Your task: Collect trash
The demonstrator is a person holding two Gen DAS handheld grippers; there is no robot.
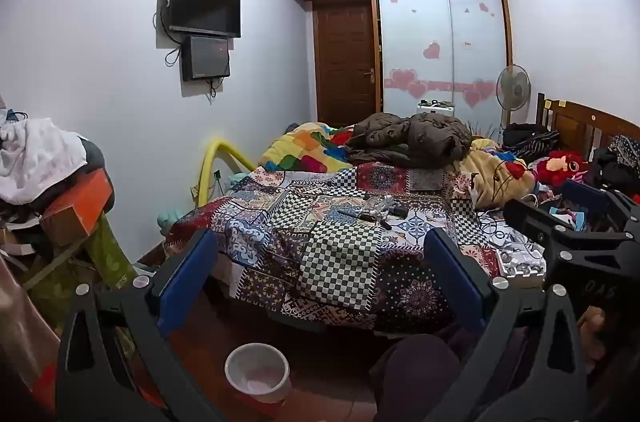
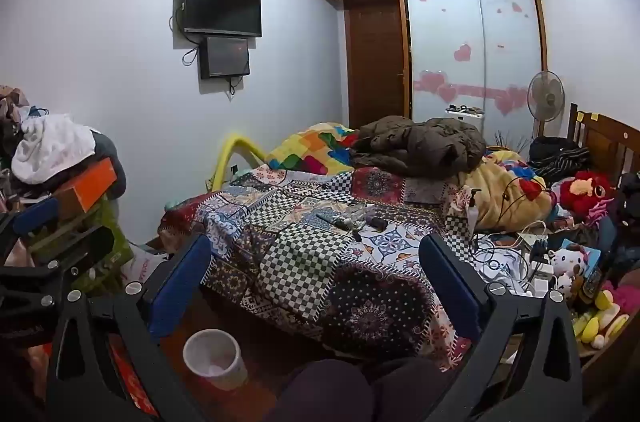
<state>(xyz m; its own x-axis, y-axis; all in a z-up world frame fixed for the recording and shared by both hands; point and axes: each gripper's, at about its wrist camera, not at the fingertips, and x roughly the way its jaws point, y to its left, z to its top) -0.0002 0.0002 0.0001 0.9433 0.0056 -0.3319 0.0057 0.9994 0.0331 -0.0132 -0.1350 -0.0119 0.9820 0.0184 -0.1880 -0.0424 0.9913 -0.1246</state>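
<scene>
A small pile of clear crumpled wrappers and dark bits (image 1: pixel 374 210) lies on the patchwork bedspread (image 1: pixel 320 242); it also shows in the right wrist view (image 2: pixel 352 216). A white waste bin (image 1: pixel 258 372) stands on the floor at the bed's foot, below and between the fingers; it shows in the right wrist view too (image 2: pixel 214 358). My left gripper (image 1: pixel 320 278) is open and empty, held before the bed. My right gripper (image 2: pixel 316 282) is open and empty; it shows at the right of the left wrist view (image 1: pixel 560 210).
Clothes and an orange box (image 1: pixel 76 206) are piled at the left. A brown jacket (image 1: pixel 416 138), blankets, cables and plush toys (image 2: pixel 576 262) cover the bed's far and right side. A fan (image 1: pixel 514 88), wardrobe and door stand at the back.
</scene>
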